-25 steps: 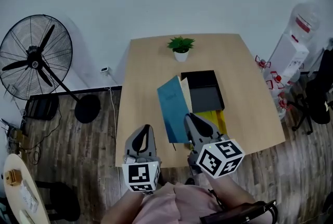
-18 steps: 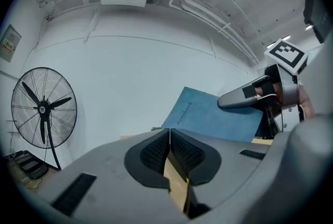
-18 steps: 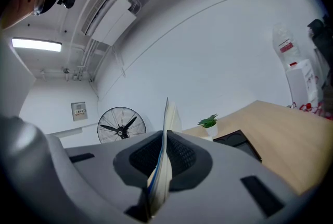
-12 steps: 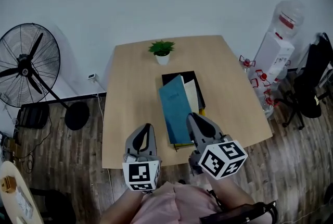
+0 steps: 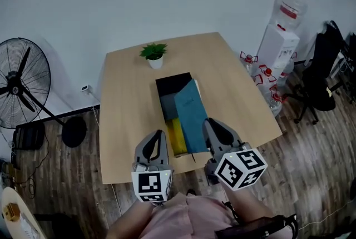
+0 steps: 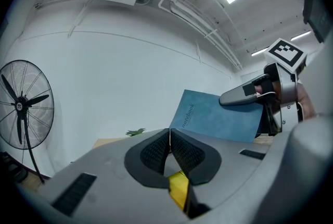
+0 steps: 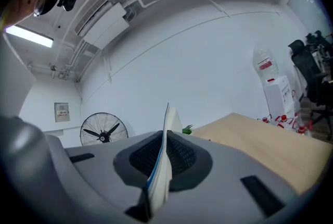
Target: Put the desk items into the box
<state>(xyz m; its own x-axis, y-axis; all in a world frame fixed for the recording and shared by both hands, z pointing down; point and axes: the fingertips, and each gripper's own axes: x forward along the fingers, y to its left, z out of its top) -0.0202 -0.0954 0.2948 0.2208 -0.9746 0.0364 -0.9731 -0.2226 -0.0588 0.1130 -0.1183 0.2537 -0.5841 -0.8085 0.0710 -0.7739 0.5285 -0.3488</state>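
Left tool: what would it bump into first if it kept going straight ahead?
Probably nothing near: beyond the shut left tool only the white wall shows. The plant sits just left, the notebook right.

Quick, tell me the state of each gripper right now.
Left gripper: shut, jaws together, gripping nothing.
Right gripper: shut on the blue notebook.

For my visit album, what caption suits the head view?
Right gripper holds a blue notebook over the black box on the wooden desk; left gripper hangs shut.
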